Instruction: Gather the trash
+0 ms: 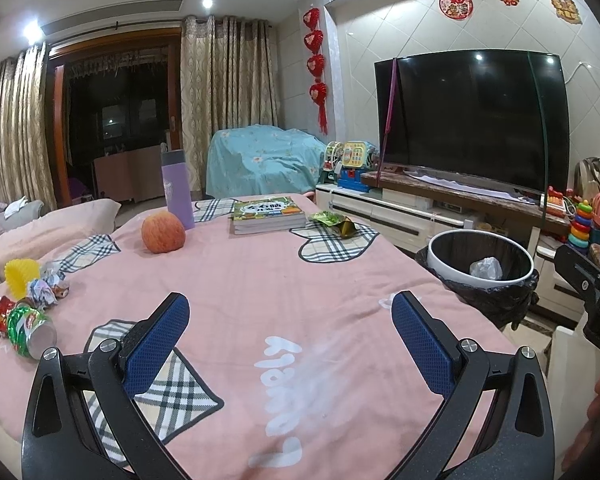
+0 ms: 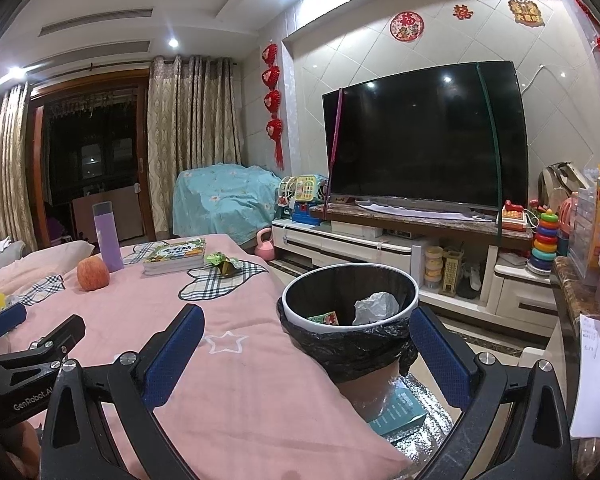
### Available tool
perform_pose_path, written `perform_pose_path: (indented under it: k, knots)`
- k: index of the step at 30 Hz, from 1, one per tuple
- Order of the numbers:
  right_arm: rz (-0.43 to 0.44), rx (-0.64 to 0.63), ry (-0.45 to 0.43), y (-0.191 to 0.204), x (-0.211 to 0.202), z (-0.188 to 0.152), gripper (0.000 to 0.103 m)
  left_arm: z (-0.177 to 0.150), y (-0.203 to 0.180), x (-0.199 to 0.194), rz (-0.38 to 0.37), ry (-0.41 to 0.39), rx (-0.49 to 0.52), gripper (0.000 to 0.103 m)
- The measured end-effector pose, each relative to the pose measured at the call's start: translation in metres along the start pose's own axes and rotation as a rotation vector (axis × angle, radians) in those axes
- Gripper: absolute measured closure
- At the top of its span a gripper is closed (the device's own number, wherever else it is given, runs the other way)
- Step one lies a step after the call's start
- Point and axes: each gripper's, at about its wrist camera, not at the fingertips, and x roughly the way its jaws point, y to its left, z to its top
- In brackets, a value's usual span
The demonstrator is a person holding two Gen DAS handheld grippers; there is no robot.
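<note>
On the pink-covered table [image 1: 260, 280], left tongs [image 1: 290, 332] spread wide and empty, right tongs [image 2: 306, 354] likewise, crushed green can [image 1: 30, 330] and crumpled wrappers [image 1: 46, 286] at 9 o'clock, snack wrapper [image 1: 334, 222] at 1 o'clock, lined trash bin [image 2: 350, 312] at 3 o'clock off the edge.

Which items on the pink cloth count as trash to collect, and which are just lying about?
Job items: crushed green can, red wrapper, crumpled foil wrappers, green snack packet, lined trash bin.

Lying about: apple, purple bottle, books, yellow cup, TV.
</note>
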Motion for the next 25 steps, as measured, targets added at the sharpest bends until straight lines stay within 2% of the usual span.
perform_pose_path:
  k: [16,25]
  knots:
    - [0.015,-0.001,0.011,0.004,0.004,0.006,0.000,0.003,0.003,0.008,-0.008,0.011,-0.012,0.000]
    - [0.053,-0.015,0.049,0.017,0.022,0.011,0.000,0.003,0.020,0.023,-0.009,0.055,-0.054,0.000]
